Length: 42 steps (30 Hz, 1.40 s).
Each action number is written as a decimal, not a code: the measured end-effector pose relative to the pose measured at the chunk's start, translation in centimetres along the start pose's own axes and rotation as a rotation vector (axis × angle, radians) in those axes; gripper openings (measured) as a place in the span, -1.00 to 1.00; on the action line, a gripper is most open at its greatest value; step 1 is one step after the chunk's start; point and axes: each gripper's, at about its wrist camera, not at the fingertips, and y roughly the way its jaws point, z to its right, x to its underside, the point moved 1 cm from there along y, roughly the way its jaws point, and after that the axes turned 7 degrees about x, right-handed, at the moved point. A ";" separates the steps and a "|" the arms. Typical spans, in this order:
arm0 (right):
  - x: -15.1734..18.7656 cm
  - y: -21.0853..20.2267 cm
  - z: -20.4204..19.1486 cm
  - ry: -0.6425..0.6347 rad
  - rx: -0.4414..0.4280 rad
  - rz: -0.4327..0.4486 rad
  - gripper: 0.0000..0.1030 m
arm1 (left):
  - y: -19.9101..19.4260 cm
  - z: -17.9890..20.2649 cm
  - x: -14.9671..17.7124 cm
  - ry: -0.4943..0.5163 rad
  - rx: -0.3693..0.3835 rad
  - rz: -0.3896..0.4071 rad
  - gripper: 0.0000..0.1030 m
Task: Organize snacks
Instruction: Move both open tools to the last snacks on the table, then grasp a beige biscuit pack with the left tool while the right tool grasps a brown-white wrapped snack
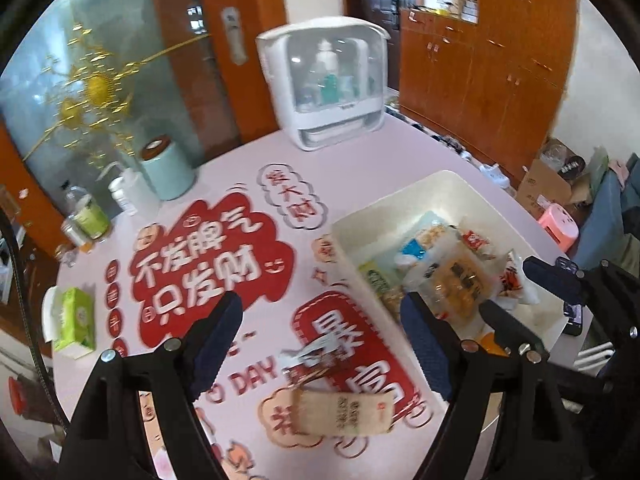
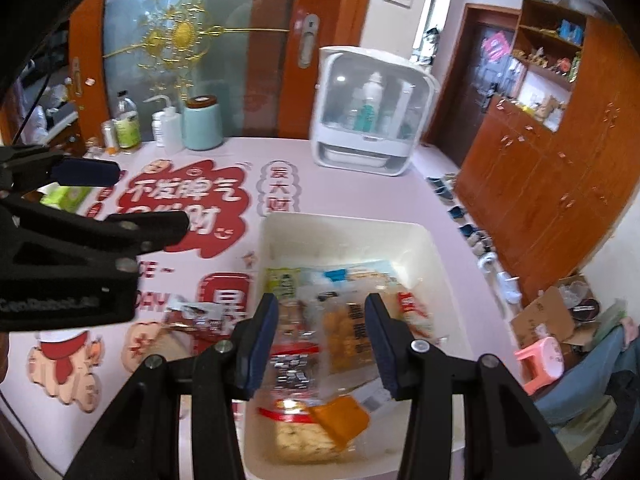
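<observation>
Left claw [image 1: 320,320] spread apart, empty, above two snack packets [image 1: 340,400] lying on surface [image 1: 240,168] beside white bin [image 2: 344,224]. Right claw [image 2: 320,340] spread apart over snack-filled bin, gripping nothing.

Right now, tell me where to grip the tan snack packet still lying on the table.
Grip the tan packet across its short width near the middle, coming straight down. It looks flat on the table, long axis sideways, and the open left gripper seems already above it.

Your two views bright with soft daylight, blurry from moving, bent round with dark corners.
</observation>
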 end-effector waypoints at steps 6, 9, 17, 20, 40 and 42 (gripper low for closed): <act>-1.4 -0.3 -2.2 0.001 -0.128 -0.027 -0.11 | -2.8 -4.2 2.8 -0.062 -0.064 0.021 0.61; -2.5 0.3 -4.0 -0.039 -0.220 -0.053 -0.11 | -3.2 -6.0 5.2 -0.096 -0.087 -0.001 0.61; -3.9 4.9 -9.8 -0.310 -0.382 -0.162 -0.11 | -0.8 -9.4 12.4 -0.295 -0.043 -0.119 0.61; -3.7 7.2 -12.0 -0.460 -0.404 -0.205 -0.11 | 0.6 -10.2 14.6 -0.362 -0.025 -0.154 0.61; 2.5 16.7 -20.0 -1.193 -0.505 -0.365 -0.11 | 7.0 -9.9 20.4 -0.801 -0.049 -0.245 0.61; 3.1 17.0 -20.4 -1.238 -0.503 -0.352 0.05 | 7.4 -9.0 20.7 -0.868 -0.064 -0.230 0.61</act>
